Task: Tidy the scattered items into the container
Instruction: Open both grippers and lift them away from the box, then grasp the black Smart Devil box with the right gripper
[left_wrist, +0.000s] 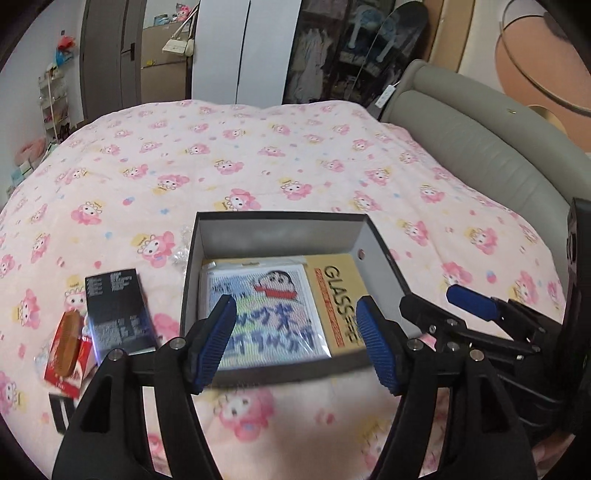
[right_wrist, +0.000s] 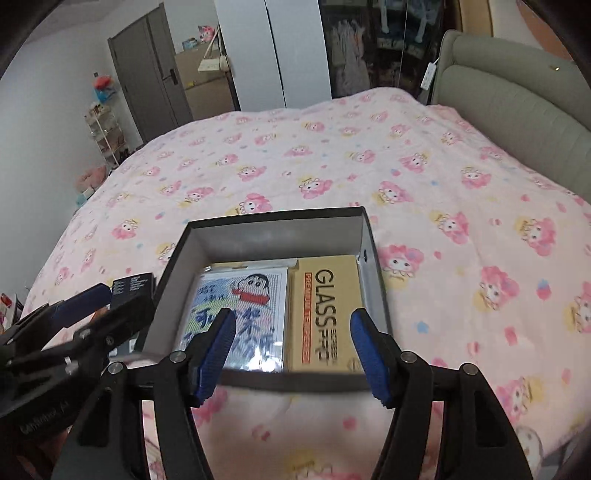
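Note:
A dark open box (left_wrist: 280, 230) (right_wrist: 275, 230) sits on the pink bed cover. Inside lie a cartoon picture pack (left_wrist: 269, 306) (right_wrist: 245, 295) and a yellow GLASS package (left_wrist: 338, 291) (right_wrist: 327, 310). My left gripper (left_wrist: 299, 332) hovers open above the box's near edge, nothing between its blue pads. My right gripper (right_wrist: 291, 343) also hangs open and empty over the near edge; it shows at the right of the left wrist view (left_wrist: 436, 295). Left of the box lie a black carton (left_wrist: 116, 310) (right_wrist: 131, 286) and a red packet holding a brown comb (left_wrist: 68, 350).
The pink patterned bed cover (left_wrist: 295, 147) spreads far behind the box. A grey padded headboard (left_wrist: 480, 122) runs along the right. A crumpled clear wrapper (left_wrist: 183, 254) lies by the box's left wall. Wardrobe, door and shelves stand beyond the bed.

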